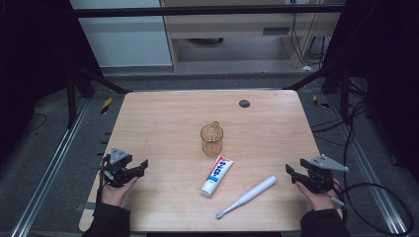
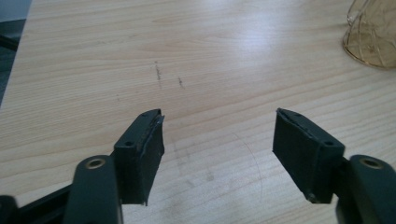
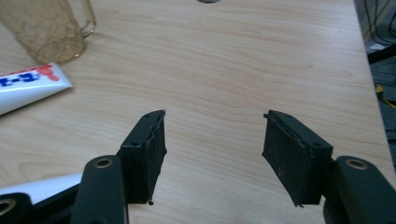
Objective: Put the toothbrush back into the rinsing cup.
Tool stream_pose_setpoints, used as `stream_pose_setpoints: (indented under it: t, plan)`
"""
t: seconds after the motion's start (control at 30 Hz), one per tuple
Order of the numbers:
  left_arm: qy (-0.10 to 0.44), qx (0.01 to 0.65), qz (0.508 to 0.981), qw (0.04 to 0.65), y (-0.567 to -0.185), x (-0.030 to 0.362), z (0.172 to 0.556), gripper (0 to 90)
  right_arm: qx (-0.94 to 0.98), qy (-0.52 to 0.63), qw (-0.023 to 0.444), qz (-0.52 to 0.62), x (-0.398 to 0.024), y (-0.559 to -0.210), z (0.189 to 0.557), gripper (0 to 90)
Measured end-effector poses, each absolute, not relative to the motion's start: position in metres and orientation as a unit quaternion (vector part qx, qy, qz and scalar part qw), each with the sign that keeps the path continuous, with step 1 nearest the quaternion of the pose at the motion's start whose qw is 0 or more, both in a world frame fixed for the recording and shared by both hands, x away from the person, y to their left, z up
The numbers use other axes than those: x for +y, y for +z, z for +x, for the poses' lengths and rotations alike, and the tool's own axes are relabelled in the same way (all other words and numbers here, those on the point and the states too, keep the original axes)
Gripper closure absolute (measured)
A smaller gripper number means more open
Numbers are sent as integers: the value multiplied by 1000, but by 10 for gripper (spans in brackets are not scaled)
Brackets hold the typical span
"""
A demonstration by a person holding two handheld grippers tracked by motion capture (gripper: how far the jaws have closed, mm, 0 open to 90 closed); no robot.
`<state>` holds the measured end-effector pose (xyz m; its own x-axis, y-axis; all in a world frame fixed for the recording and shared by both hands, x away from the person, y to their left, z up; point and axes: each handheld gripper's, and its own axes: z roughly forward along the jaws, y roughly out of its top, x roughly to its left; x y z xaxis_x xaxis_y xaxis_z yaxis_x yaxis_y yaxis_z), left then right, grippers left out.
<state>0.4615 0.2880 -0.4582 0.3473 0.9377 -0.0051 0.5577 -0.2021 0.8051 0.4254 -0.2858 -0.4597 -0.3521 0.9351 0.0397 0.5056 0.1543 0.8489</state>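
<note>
- Left hand-held gripper (image 1: 144, 164): you hold it at the lower left of the high view, low over the counter (image 1: 163, 118), jaws spread wide with nothing between them. In the left gripper view the pads (image 2: 148, 154) frame bare wood, so no contact is made.
- Right hand-held gripper (image 1: 288, 171): you hold it at the lower right of the high view, near the counter's edge, jaws likewise spread and empty. Both tools sit well apart from the items, which reads as a ready posture before any approach.
- Cup (image 1: 211, 138): a clear amber cup with a handle stands upright at the centre of the high view. Upright and open-topped, it is placed to receive items from above.
- Toothpaste tube (image 1: 217, 176): it lies flat just below the cup in the high view, cap end toward the lower left, close to the cup without a clear touch. Its end also shows at the left edge of the right gripper view (image 3: 28, 86).
- Toothbrush (image 1: 247, 196): the white brush lies flat and diagonal at lower centre-right, bristle end lowest, handle pointing toward the right hand-held gripper. That gripper is the nearer one for a pickup along the handle.
- Judgement: nothing is yet lifted; the likely work is to load tube and brush into the cup.
</note>
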Motion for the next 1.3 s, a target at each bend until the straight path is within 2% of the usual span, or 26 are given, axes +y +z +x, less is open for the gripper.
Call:
stream_pose_setpoints:
  t: [0.3, 0.53, 1.3]
  plan:
    - [262, 498, 740, 369, -460, 286, 454, 397, 730, 414, 246, 486, -271, -454, 416, 450]
    - [257, 501, 741, 366, -462, 287, 454, 391, 745, 415, 232, 468, -258, -452, 414, 490]
    - [253, 505, 745, 355, -463, 283, 454, 403, 791, 406, 167, 425, -221, -461, 411, 741]
